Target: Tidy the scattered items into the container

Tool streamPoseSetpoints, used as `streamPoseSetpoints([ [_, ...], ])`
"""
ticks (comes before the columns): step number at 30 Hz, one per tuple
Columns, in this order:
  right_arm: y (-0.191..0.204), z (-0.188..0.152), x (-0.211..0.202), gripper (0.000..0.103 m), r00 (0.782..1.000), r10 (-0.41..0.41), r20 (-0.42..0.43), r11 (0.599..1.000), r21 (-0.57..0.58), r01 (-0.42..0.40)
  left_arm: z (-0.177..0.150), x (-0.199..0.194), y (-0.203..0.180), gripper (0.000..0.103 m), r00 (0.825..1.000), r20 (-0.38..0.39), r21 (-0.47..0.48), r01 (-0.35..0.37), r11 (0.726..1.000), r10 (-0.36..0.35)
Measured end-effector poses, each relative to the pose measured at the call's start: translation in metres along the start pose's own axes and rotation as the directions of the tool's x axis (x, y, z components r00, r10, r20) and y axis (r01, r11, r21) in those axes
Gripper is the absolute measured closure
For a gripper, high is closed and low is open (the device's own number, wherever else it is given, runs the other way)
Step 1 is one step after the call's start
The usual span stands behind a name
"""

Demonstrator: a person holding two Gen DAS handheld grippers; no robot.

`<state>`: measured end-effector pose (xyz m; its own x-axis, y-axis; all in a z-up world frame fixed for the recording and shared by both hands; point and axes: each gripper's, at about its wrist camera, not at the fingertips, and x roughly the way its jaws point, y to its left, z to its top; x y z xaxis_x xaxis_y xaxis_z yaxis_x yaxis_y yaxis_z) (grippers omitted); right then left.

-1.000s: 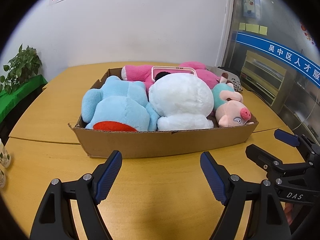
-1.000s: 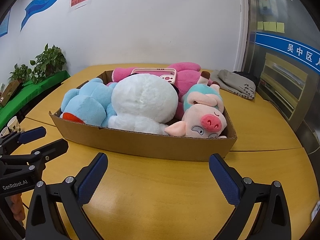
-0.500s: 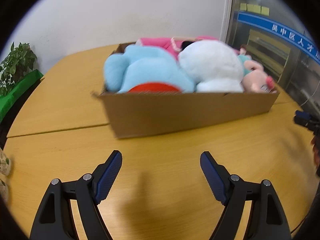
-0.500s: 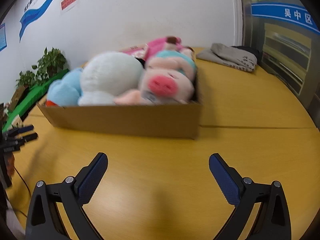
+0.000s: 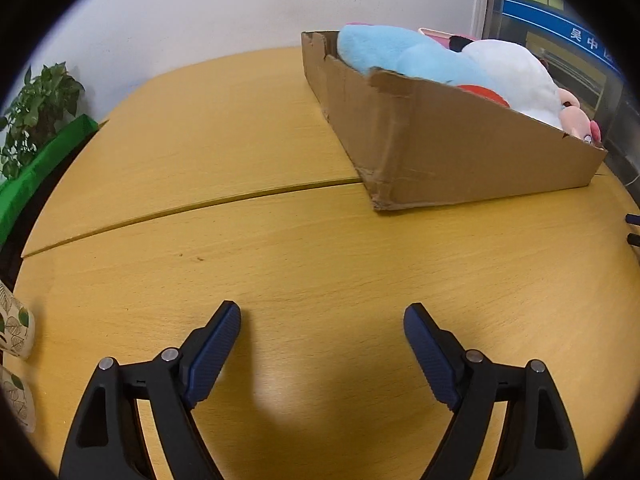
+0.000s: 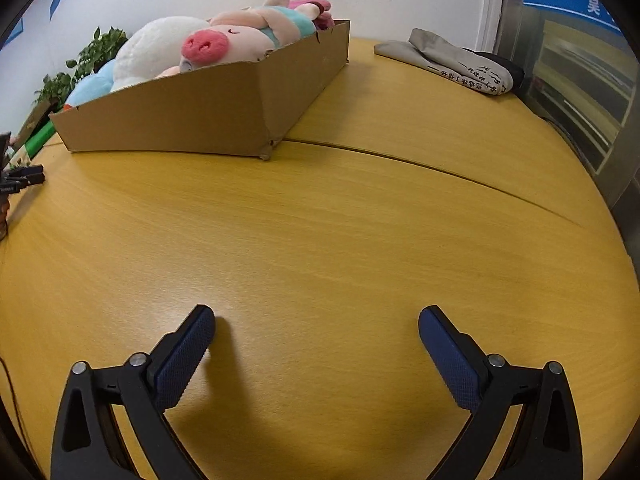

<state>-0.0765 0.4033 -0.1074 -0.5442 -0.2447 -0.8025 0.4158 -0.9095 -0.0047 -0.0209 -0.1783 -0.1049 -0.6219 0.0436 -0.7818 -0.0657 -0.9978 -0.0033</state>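
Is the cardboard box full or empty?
Full. The cardboard box is packed with plush toys: a pig, a white one and a blue one bulge above its rim.

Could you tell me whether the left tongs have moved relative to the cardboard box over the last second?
Yes. The left tongs have swung leftward and dropped toward the table: the cardboard box, previously centred ahead, now sits at upper right.

Bright, even indoor lighting from overhead. Sharp focus, no motion blur. Soft glare on the table [image 5: 276, 384], dark shadows under each hand-held gripper. Strong fisheye bending and black vignette at the edges.
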Motion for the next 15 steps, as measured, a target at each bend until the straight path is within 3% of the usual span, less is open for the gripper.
streamPoseSetpoints([
  [1,-0.002,0.001,0.001,0.000,1.000,0.007,0.000,1.000,-0.010,-0.007,-0.002,0.002,0.005,0.017,1.000,-0.006,0.000,-0.002,1.000,0.002],
  [4,-0.007,0.002,0.002,0.000,1.000,0.029,0.000,0.999,-0.041,-0.029,-0.004,0.003,0.017,0.000,1.000,-0.026,-0.002,-0.010,1.000,0.010],
  [15,-0.022,0.009,0.006,0.000,0.998,0.064,-0.003,0.994,-0.094,-0.064,0.007,0.005,0.038,0.000,0.999,-0.037,0.012,0.000,1.000,0.000],
])
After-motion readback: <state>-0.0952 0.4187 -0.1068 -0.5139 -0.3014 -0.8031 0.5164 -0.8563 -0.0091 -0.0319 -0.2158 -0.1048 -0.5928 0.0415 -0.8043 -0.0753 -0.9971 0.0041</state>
